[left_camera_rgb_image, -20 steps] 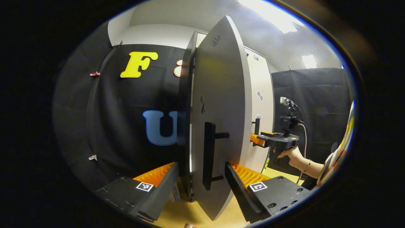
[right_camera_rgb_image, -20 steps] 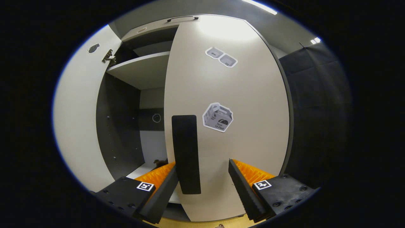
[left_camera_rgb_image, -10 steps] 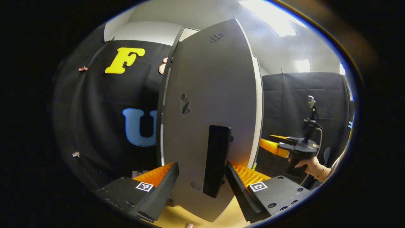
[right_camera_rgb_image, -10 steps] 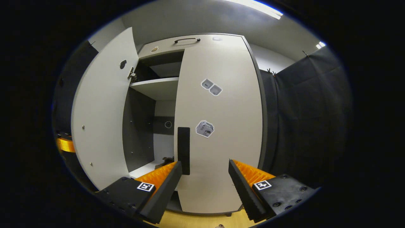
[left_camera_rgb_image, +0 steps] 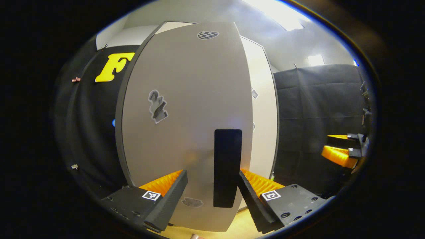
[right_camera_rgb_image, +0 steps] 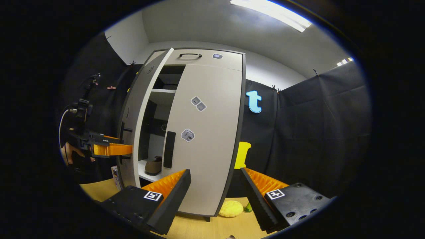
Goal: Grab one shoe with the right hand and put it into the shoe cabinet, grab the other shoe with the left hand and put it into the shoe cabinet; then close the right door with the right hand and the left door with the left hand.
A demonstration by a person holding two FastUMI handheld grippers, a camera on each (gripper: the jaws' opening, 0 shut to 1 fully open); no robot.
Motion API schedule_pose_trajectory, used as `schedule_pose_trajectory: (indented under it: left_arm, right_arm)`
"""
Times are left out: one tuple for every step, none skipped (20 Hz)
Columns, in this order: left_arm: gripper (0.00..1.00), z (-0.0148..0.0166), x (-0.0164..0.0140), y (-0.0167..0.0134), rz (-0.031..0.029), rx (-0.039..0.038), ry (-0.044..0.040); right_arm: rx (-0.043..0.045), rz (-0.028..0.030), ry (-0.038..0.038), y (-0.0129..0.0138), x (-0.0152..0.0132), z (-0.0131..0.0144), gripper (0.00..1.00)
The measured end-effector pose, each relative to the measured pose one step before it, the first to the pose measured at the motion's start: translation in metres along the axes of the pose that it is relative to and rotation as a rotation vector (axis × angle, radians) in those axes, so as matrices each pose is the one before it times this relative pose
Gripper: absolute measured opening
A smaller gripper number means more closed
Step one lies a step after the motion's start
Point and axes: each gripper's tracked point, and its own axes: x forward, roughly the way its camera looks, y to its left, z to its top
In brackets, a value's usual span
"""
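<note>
Left gripper view: since a second before, left door (left_camera_rgb_image: 186,126) had swung from edge-on to nearly face-on. Left tool (left_camera_rgb_image: 211,192) spread wide, handle (left_camera_rgb_image: 227,167) between its fingers, contact unclear.

Right gripper view: right tool (right_camera_rgb_image: 215,196) had backed off, released. Right door (right_camera_rgb_image: 206,132) shut; one shoe (right_camera_rgb_image: 153,166) shelved inside cabinet (right_camera_rgb_image: 212,58), second hidden.

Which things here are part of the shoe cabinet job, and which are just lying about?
Job: shoe cabinet, left door, right door, shoe on the shelf, left tongs, right tongs.
Lying about: yellow lumpy thing on the floor, door stickers.
</note>
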Motion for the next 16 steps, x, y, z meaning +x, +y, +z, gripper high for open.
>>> schedule_pose_trajectory:
  left_arm:
    - [0.94,-0.00031,0.00338,0.00018,0.01698,0.0053,0.0003]
    - [0.94,-0.00198,0.00207,-0.00136,0.0174,-0.00747,0.00127]
    - [0.93,-0.00015,0.00453,-0.0008,0.01553,-0.01664,0.00189]
    - [0.91,-0.00035,0.00501,0.00018,0.017,-0.01542,0.00166]
    - [0.94,0.00057,0.00548,0.00051,0.01697,-0.00689,-0.00279]
    - [0.94,0.00047,0.00516,0.00097,0.02114,-0.00015,0.00096]
    - [0.94,0.00004,0.00555,-0.00019,0.02253,0.00566,-0.00313]
    - [0.92,-0.0007,0.00635,-0.00184,0.02191,0.00716,0.00066]
    - [0.94,-0.00077,0.00672,-0.00278,0.01947,0.00651,-0.00165]
    - [0.94,-0.00004,0.00563,-0.00062,0.01655,0.005,0.00228]
    - [0.96,-0.00121,0.00152,0.00053,0.01565,0.00041,-0.00065]
    - [0.94,-0.00082,0.0017,0.00032,0.01506,-0.00027,0.00055]
    - [0.94,-0.00017,-0.00004,-0.00062,0.01894,0.0003,-0.00125]
    - [0.94,0.00142,0.00131,-0.00089,0.01978,0.00652,-0.00101]
    - [0.94,0.00096,0.00161,-0.001,0.01847,0.00638,-0.00066]
    - [0.92,0.0008,0.00191,-0.00047,0.01721,0.00342,-0.00166]
  right_arm:
    - [-0.00388,-0.00047,0.0021,-0.0067,-0.00223,-0.00079,0.98]
    - [-0.00183,0.00048,0.00241,-0.00441,-0.00212,-0.00047,0.98]
    - [0.00106,0.00495,0.00381,-0.0022,-0.00104,-0.00084,0.98]
    - [0.00049,0.00804,0.0009,-0.00075,-0.0003,-0.0005,0.98]
    - [0.00209,0.01081,0.00274,0.00004,-0.00053,-0.00114,0.98]
    - [0.00357,0.01302,0.00296,0.00105,-0.00032,-0.0013,0.98]
    - [0.00249,0.01011,0.0044,-0.00044,-0.00085,-0.00208,0.97]
    - [0.00221,0.00985,0.00349,-0.00072,-0.00092,-0.00159,0.98]
    - [0.00227,0.00631,0.00584,-0.00163,-0.00195,-0.00234,0.97]
    - [0.00282,0.0022,0.00591,-0.00273,-0.00216,-0.00203,0.97]
    - [0.00311,0.00269,0.00399,-0.002,-0.00124,-0.00188,0.98]
    - [0.00288,-0.00149,0.00321,-0.00331,-0.0007,-0.00108,0.98]
    - [0.00416,-0.00134,0.003,-0.00344,0.00023,-0.00125,0.98]
    - [0.007,-0.0002,0.00502,-0.00248,-0.00049,-0.0016,0.98]
    - [0.00698,0.00052,0.00372,-0.00263,-0.00138,-0.00072,0.98]
    - [0.00507,-0.00028,0.0026,-0.00223,-0.0005,-0.00044,0.98]
